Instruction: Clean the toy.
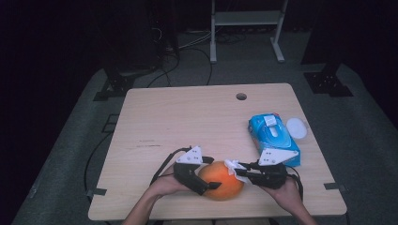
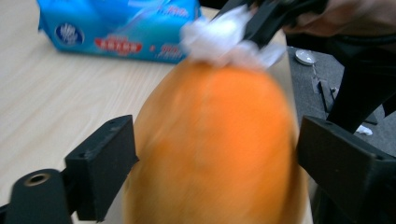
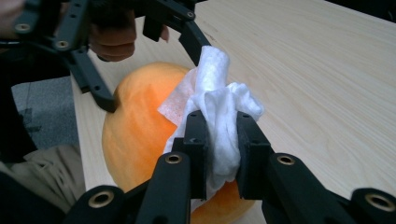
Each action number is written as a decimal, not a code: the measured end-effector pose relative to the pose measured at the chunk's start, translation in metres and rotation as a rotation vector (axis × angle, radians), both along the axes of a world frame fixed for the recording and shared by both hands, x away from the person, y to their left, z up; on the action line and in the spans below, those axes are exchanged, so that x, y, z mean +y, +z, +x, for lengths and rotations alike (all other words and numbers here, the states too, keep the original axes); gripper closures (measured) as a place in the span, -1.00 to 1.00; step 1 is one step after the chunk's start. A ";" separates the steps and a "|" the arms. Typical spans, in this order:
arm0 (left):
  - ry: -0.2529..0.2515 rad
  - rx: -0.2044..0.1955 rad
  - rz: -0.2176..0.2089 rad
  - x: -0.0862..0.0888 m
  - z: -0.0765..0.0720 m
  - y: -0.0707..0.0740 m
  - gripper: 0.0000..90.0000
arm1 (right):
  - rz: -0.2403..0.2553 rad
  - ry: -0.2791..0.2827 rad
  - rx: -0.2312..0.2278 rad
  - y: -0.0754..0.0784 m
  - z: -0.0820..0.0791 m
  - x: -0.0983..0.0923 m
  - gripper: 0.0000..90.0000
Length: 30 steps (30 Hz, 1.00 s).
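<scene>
While the high view hides it, white wipe (image 3: 215, 116) clamped in right gripper (image 3: 219, 154) jaws.

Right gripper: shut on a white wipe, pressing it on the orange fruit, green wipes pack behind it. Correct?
Not quite: the wipes pack is blue, not green, as the high view shows. The rest holds: the right gripper is shut on the white wipe against the orange fruit.

Left tongs (image 1: 207, 180) jaws spread wide, right tongs (image 1: 241, 172) pinched nearly closed, hands low
</scene>
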<state>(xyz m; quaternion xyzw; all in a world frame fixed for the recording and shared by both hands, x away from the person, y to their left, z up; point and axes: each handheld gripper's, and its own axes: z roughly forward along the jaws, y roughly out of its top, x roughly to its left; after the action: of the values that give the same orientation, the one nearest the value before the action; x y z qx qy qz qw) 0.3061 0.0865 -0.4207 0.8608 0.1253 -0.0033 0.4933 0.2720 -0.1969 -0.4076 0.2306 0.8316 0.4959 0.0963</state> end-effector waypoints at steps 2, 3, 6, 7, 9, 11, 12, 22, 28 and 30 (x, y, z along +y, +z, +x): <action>0.001 0.037 -0.011 0.000 0.003 -0.005 -0.78 | 0.006 0.006 0.008 -0.001 0.000 -0.003 0.69; -0.002 0.037 -0.014 0.000 0.003 -0.006 -0.77 | 0.003 0.006 0.005 -0.001 0.001 -0.003 0.69; -0.004 -0.009 -0.005 0.001 -0.001 -0.005 -0.39 | -0.001 -0.003 0.002 0.001 0.001 -0.002 0.69; 0.003 -0.036 -0.006 0.001 -0.002 -0.004 -0.27 | 0.001 -0.012 -0.006 0.002 0.002 -0.001 0.69; 0.024 -0.085 -0.022 0.001 -0.004 0.001 -0.15 | 0.002 -0.032 -0.029 0.007 0.001 0.000 0.69; 0.039 -0.156 -0.025 -0.002 -0.007 0.006 -0.14 | 0.019 -0.037 -0.053 0.012 0.000 0.002 0.69; 0.036 -0.184 -0.011 -0.004 -0.008 0.007 -0.14 | 0.026 -0.037 -0.061 0.015 0.000 0.003 0.69; -0.007 -0.098 -0.023 0.011 -0.001 -0.008 -0.23 | 0.019 -0.082 -0.003 -0.001 0.011 -0.005 0.69; -0.022 -0.084 -0.026 0.009 -0.002 -0.010 -0.30 | 0.025 -0.095 -0.014 0.003 0.008 -0.006 0.69; -0.024 -0.082 -0.026 0.010 -0.003 -0.011 -0.31 | 0.031 -0.075 -0.023 0.005 0.006 -0.001 0.69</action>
<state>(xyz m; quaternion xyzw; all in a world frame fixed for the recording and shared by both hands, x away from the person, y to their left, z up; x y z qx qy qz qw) 0.3031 0.0964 -0.4315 0.8552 0.0944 0.0245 0.5090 0.2782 -0.1979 -0.4027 0.2576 0.8134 0.5074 0.1206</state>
